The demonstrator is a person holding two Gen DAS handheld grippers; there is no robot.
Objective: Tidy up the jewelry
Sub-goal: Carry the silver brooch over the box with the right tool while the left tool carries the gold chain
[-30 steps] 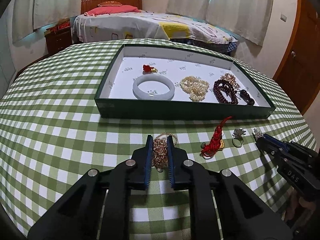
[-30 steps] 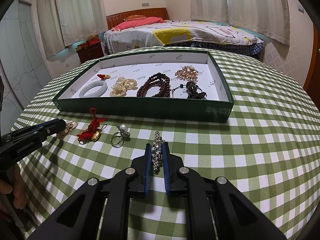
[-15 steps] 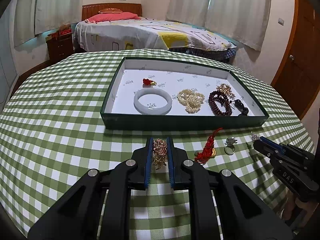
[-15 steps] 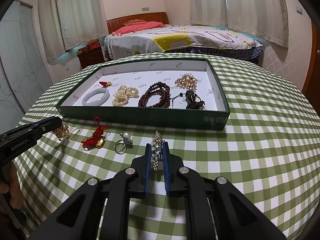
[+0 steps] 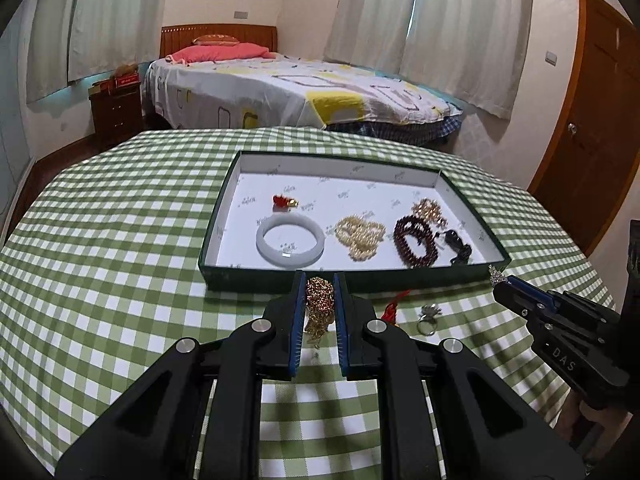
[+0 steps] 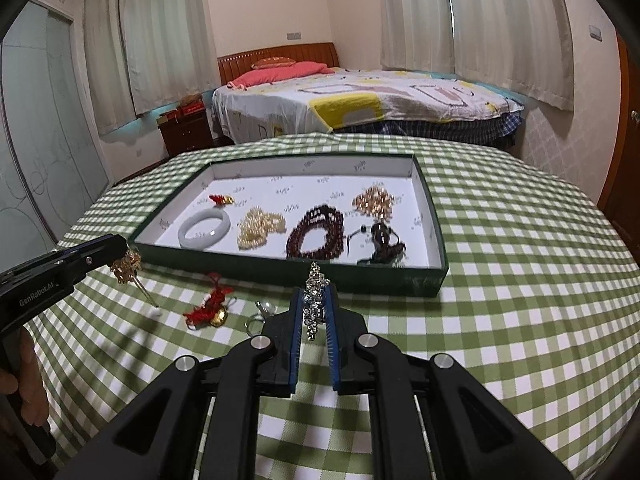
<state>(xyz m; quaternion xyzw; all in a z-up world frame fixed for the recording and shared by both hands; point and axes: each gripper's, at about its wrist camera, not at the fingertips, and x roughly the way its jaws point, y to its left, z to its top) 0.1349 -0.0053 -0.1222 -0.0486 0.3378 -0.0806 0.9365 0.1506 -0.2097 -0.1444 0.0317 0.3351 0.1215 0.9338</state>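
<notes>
Green-checked tablecloth [image 5: 120, 280] fronts a bed [image 5: 280, 88], curtains [image 5: 460, 20].

A bunched gold chain [image 5: 319, 298] and a sparkling rhinestone piece [image 6: 314, 300] hang lifted clear of the table, while a red knotted charm [image 6: 208, 310] and a silver ring [image 5: 428, 318] lie near the table's front edge, before the green tray [image 6: 360, 278] of bracelets.

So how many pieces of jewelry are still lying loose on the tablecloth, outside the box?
2: a red knotted charm and a ring, both on the cloth in front of the green box, between the two grippers. Others may be hidden.
</notes>
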